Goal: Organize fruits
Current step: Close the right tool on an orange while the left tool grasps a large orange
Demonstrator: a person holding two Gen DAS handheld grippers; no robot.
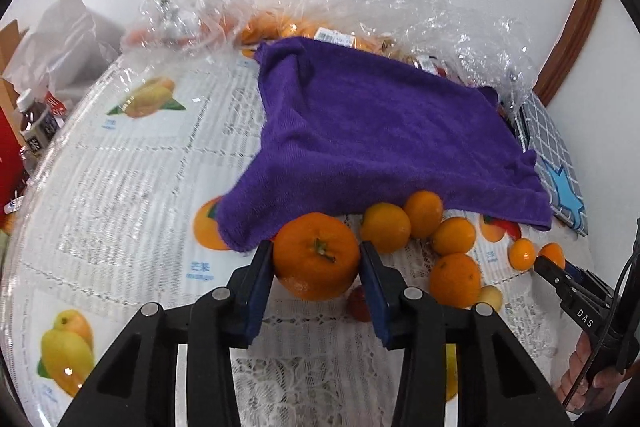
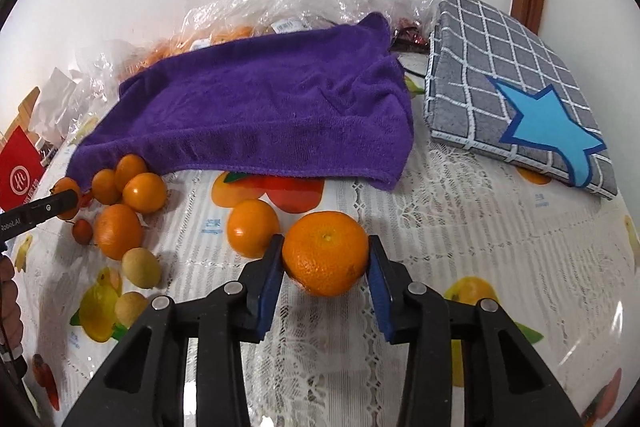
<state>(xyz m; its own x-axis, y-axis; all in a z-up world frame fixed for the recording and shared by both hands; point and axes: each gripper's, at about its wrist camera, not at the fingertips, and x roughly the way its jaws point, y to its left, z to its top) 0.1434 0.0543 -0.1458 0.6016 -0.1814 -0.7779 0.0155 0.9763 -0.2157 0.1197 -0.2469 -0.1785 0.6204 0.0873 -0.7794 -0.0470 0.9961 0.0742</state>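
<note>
far left, on the fruit-print tablecloth (image 1: pixel 132 163): left gripper (image 1: pixel 316 261) pinching a stemmed orange (image 1: pixel 316 259) between blue pads, just at the purple towel (image 1: pixel 372 131) hem. beside it, to the right — a cluster of small oranges (image 1: pixel 420 223) touching one another, near a pale round fruit (image 2: pixel 141 268). further right, right gripper (image 2: pixel 325 255) clamped on another orange (image 2: pixel 325 253), a lone orange (image 2: pixel 253 227) close by. far right — grey checked cloth (image 2: pixel 500 67) with a blue star.

The purple towel (image 1: pixel 372 131) covers part of the fruit pile; crinkled plastic (image 1: pixel 400 11) blurs the oranges behind.
</note>
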